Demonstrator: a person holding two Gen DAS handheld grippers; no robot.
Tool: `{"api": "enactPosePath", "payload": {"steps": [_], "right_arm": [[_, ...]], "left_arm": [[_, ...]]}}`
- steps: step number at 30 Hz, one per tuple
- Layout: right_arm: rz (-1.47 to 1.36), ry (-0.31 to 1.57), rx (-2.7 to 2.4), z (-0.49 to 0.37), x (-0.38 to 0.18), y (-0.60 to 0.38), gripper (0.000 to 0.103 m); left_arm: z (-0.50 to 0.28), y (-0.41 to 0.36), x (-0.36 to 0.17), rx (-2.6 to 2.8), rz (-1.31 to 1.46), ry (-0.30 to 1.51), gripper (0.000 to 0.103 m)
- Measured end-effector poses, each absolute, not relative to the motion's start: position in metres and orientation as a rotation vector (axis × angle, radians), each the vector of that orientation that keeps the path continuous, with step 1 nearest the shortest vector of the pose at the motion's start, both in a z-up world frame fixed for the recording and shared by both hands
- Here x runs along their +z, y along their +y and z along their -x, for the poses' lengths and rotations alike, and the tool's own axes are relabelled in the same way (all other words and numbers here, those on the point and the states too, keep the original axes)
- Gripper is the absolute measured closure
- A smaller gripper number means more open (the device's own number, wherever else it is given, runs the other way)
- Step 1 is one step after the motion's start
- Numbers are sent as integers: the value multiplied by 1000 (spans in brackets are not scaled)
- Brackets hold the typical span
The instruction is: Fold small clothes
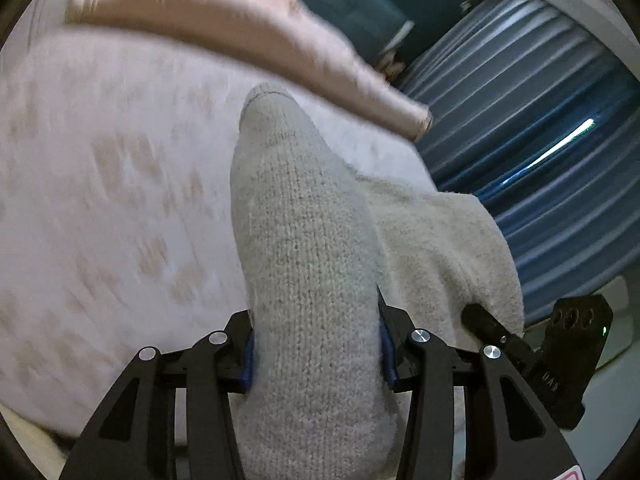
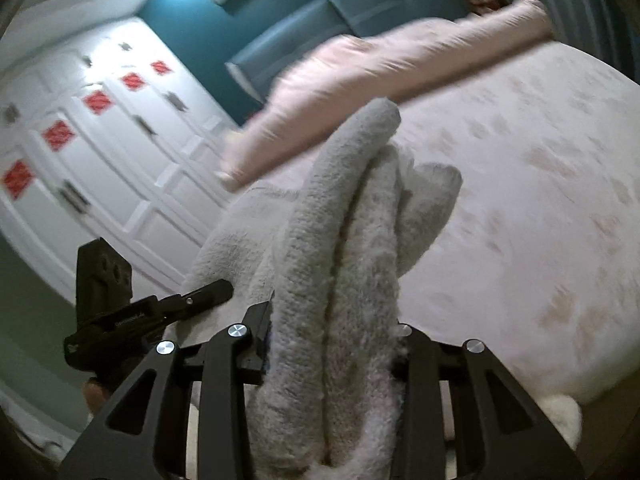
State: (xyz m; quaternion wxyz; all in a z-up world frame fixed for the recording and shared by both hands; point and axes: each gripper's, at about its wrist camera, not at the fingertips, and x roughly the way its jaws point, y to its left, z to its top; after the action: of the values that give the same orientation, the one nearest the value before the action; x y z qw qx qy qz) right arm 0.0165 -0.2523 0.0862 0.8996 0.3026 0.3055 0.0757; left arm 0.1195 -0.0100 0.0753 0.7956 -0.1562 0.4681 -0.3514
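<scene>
A wide bed with a pale pink patterned cover (image 1: 100, 200) is filling most of both views, and a long pink pillow (image 2: 360, 76) is lying across its far end. A white panelled wardrobe with red diamond stickers (image 2: 100, 128) is standing beyond the bed in the right wrist view, next to a teal padded headboard (image 2: 320, 24); blue-grey pleated curtains (image 1: 540, 128) are hanging at the right of the left wrist view. A thick grey knitted sock (image 1: 304, 240) is hanging above the bed between the two tools. The left gripper (image 1: 316, 356) is clamping the sock's smooth knitted part between its black fingers, toe pointing away. The right gripper (image 2: 332, 344) is pinching the bunched, fluffy inside-out folds of the same sock.
</scene>
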Motion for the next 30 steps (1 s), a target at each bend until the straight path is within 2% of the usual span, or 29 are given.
{"api": "enactPosePath", "payload": {"steps": [2,3,4,6,8,10,12,16,23,28,30], "right_arm": [[-637,610,199,-33,92,-243,69],[-644,614,202,-44,89,-238,64],[-665,632,206,-61,79,-233,59],[-663,687,165,-93,42,-224,53],[-603,788,56,-110,2,-215,53],[-555,919,-61,-112,-36,-207,61],[-562,909,-31,-98,-41,-197,61],[-442,881,-5,-70,-26,-170,64],[-254,870,-45,-110,-21,-133,64],[-224,1081,-100,-134,-91,-145,65],[-279,1092,-84,-126,-101,-151,64]], "left_arm": [[-126,13,98,-726,299,933,57],[-132,20,101,-701,273,911,53],[-137,27,100,-665,249,897,47],[-156,43,78,-559,194,892,40],[-170,59,36,-408,112,920,40],[-173,75,1,-303,52,998,43],[-159,94,-23,-273,63,1033,43],[-131,107,-29,-253,65,1030,42],[-145,73,-35,-222,-68,997,41],[-159,71,-81,-174,-135,1109,37],[-157,76,-93,-180,-105,1143,37]]}}
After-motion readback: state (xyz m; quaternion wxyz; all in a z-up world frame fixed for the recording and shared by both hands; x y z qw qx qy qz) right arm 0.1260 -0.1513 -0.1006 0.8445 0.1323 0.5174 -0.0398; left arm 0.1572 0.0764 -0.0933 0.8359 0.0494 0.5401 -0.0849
